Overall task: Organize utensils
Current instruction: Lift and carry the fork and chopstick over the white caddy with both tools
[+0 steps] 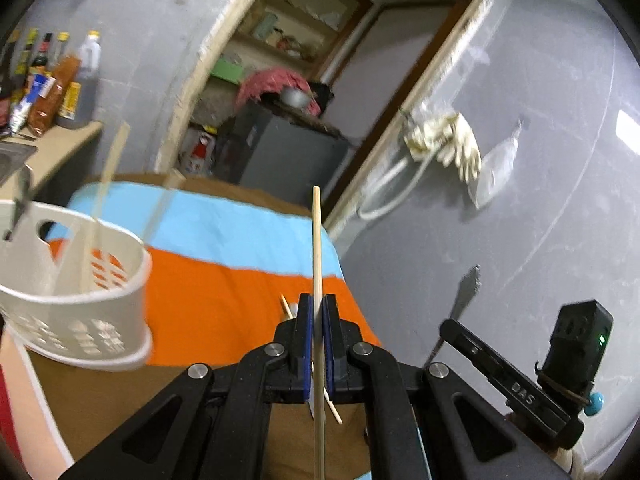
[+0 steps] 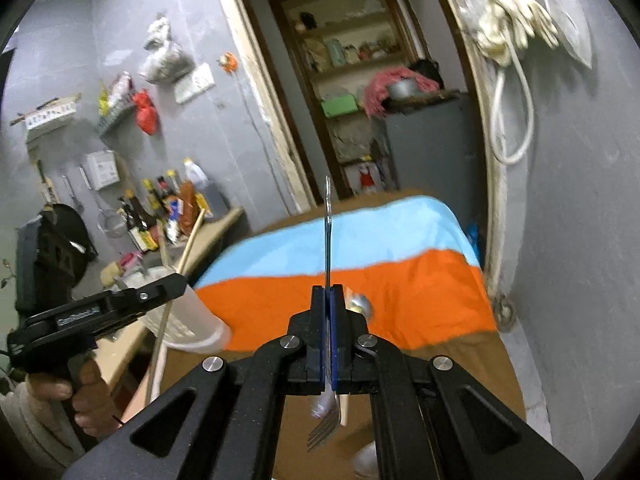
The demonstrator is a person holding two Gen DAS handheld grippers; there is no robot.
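Note:
My left gripper is shut on a wooden chopstick that stands upright above the orange and blue cloth. A white perforated utensil basket, holding several wooden sticks, sits at the left. A second chopstick lies on the cloth just under the gripper. My right gripper is shut on a metal fork, handle up, tines hanging below the jaws. The fork handle also shows in the left wrist view. A metal spoon lies on the cloth beside the right gripper.
The brown table stands by a grey wall and an open doorway. A counter with bottles is at the left. The basket also shows in the right wrist view. Gloves and a hose hang on the wall.

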